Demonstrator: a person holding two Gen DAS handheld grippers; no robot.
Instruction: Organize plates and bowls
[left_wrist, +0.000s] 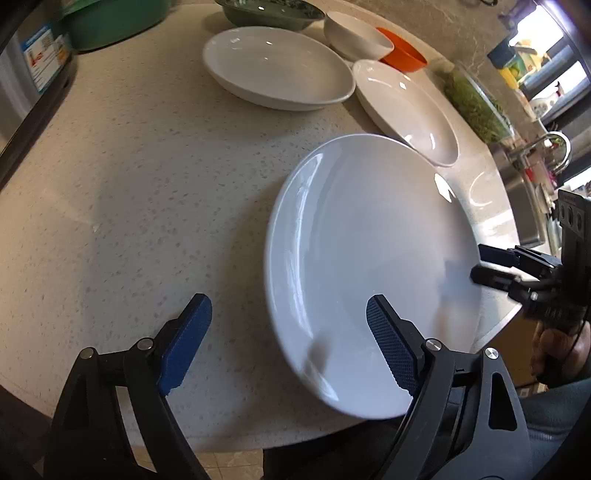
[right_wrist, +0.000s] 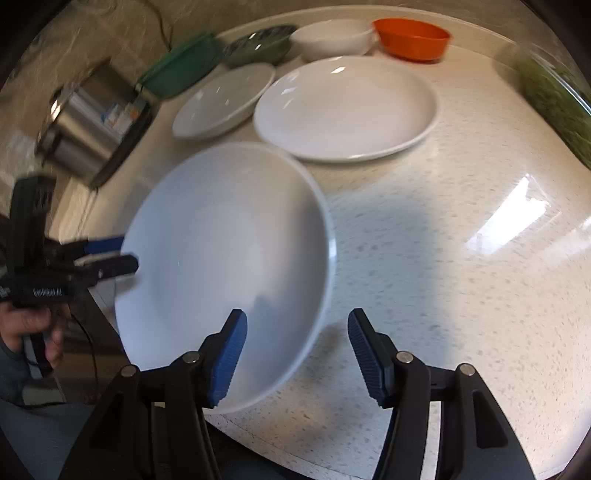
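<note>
Noting a glossy round white plate (left_wrist: 369, 273) on our speckled stone counter (left_wrist: 147, 184); left gripper (left_wrist: 288, 347) and right gripper (right_wrist: 297, 354) both gape, ribbed blue pads (left_wrist: 188, 343) clear of it.

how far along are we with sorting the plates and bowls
Early. Nothing looks stacked: the near plate lies at the counter edge with both grippers, left and right, open around its rim. Left: two white plates, white bowl, orange bowl and green bowl, all separate.
</note>
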